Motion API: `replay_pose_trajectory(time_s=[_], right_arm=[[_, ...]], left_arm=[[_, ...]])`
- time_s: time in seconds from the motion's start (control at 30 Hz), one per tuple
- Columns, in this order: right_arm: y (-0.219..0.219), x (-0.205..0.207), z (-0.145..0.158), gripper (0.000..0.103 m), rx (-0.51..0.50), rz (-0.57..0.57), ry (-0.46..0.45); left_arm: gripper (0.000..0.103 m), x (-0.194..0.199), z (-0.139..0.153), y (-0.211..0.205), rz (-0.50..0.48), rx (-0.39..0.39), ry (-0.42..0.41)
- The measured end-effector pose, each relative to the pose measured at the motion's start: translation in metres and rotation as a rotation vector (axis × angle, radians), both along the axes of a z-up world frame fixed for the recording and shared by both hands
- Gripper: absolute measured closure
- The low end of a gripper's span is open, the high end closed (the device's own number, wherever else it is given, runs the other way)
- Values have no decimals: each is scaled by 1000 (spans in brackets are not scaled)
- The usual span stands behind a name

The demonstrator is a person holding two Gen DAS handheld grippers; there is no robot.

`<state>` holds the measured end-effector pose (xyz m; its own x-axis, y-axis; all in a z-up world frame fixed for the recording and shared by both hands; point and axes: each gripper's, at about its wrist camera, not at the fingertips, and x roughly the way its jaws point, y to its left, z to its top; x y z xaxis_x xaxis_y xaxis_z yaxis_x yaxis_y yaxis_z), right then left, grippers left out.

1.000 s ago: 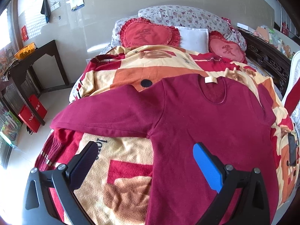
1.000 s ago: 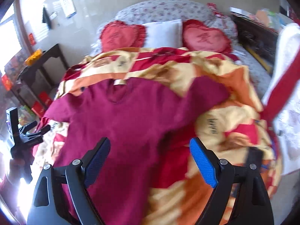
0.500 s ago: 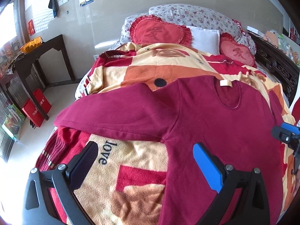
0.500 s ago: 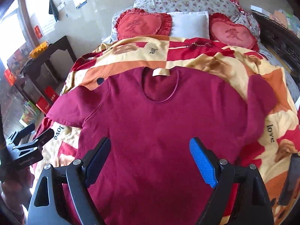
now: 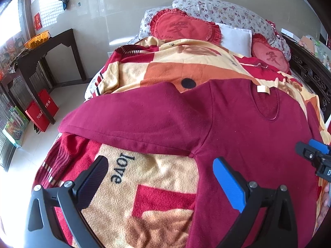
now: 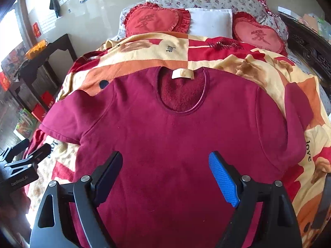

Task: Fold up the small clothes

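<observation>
The folding has not begun, judging by how the shirt (image 6: pixel 175 144) lies: it is spread flat, front up, on the blanket (image 6: pixel 206 57), collar at 12 o'clock toward the pillows (image 6: pixel 209 22), and no fold shows in the body. Its left sleeve (image 5: pixel 128 122) stretches out full length toward 9 o'clock in the left view, while the right sleeve (image 6: pixel 289 128) drapes toward 3 o'clock over the blanket's edge (how far it hangs cannot be told). The right gripper (image 6: pixel 165 175) hangs over the shirt's lower middle, jaws wide apart and empty. The left gripper (image 5: pixel 159 179) hovers beside the armpit, one finger over blanket, the other over shirt, jaws likewise spread and holding nothing. Everything remains: both sleeves in, then the body doubled.
</observation>
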<state>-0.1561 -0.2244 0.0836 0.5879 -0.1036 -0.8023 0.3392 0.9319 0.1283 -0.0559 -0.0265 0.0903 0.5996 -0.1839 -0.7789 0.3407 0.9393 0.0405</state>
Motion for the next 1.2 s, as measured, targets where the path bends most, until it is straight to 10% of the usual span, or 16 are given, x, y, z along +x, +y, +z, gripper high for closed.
replay_pose_trajectory(time_s=[0.87, 1.2], right_arm=[[4, 10, -17, 34, -21, 2, 41], [9, 17, -26, 34, 3, 19, 57]], left_arm=[[0, 30, -3, 50, 113, -35, 44], [2, 86, -5, 142, 350, -244, 120]])
